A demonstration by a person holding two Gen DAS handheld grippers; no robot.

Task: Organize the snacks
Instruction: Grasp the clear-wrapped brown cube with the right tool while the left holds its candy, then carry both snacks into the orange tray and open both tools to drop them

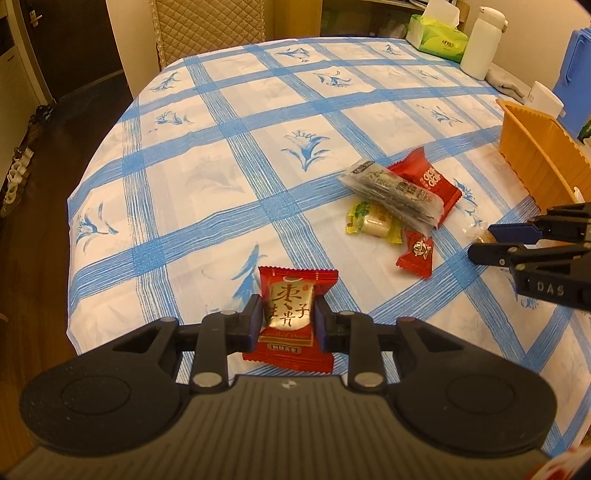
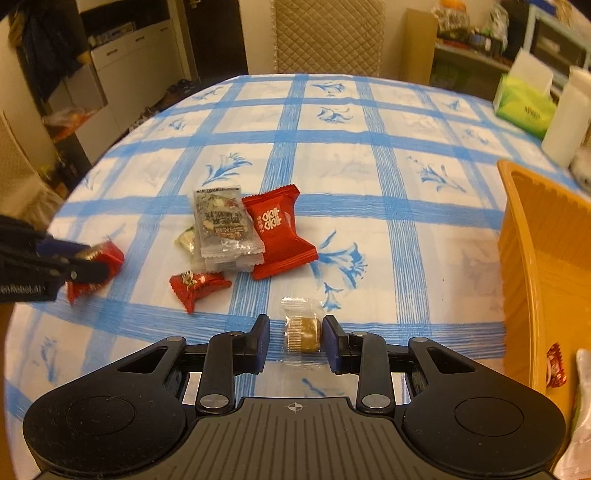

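Note:
My left gripper (image 1: pixel 288 317) is shut on a red candied-date packet (image 1: pixel 291 314), pads pressing both of its sides; in the right wrist view it is at the left edge (image 2: pixel 85 258). My right gripper (image 2: pixel 295 332) straddles a clear-wrapped brown candy (image 2: pixel 303 332) lying on the tablecloth. Its right pad is at the candy and a gap shows on the left, so it is open. A pile lies mid-table: a red packet (image 2: pixel 280 236), a clear bar packet (image 2: pixel 225 225), a green-yellow candy (image 1: pixel 373 221) and a small red candy (image 2: pixel 197 286). An orange basket (image 2: pixel 532 258) stands at the right.
The basket holds a few wrappers at its near end (image 2: pixel 556 365). A green tissue box (image 1: pixel 437 35), a white bottle (image 1: pixel 480 44) and a white cup (image 1: pixel 546 98) stand at the far right. The table's edge (image 1: pixel 74 229) drops off at the left.

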